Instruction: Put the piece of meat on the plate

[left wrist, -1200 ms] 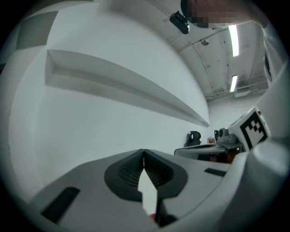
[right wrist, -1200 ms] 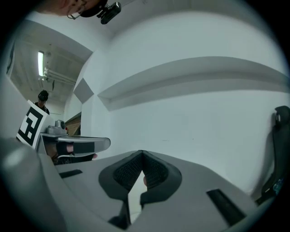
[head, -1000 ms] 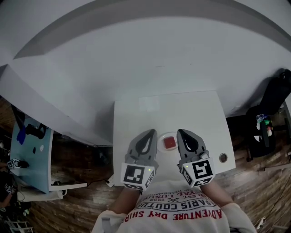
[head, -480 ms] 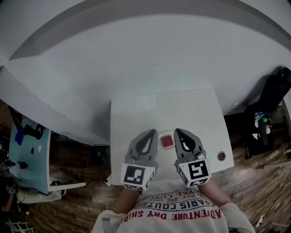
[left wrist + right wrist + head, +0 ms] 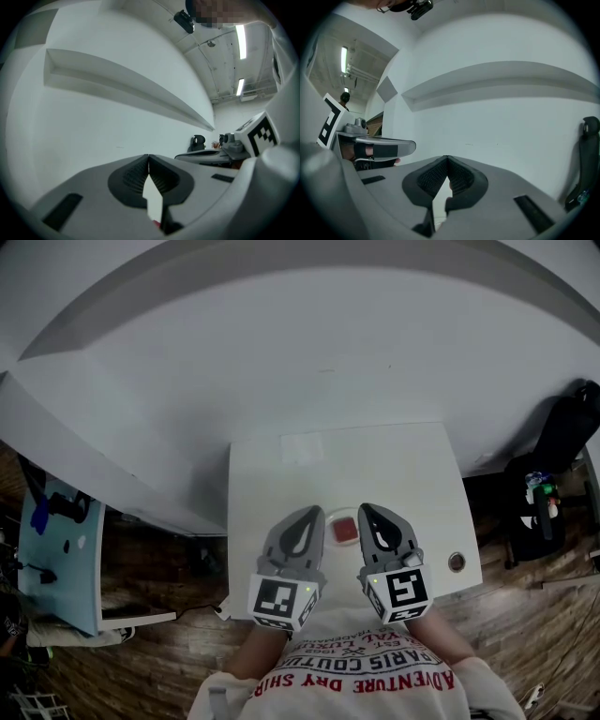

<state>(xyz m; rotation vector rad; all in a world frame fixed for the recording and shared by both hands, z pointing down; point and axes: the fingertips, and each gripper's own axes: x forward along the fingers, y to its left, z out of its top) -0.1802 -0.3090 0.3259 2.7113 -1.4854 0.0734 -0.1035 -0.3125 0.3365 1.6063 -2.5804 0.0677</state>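
A red piece of meat lies on a small white plate near the front edge of the white table. My left gripper hovers just left of the plate, jaws shut and empty. My right gripper hovers just right of it, also shut with nothing held. In the left gripper view the fingertips meet, with a red sliver of the meat low between the jaws. The right gripper view shows my right gripper with its tips touching, and the left gripper off to its left.
A round grommet sits at the table's front right corner. A white wall with a ledge stands behind the table. A black chair and bag are to the right, a blue desk to the left, over a wooden floor.
Both grippers stay beside the plate; the view has shifted slightly, nothing else differs.
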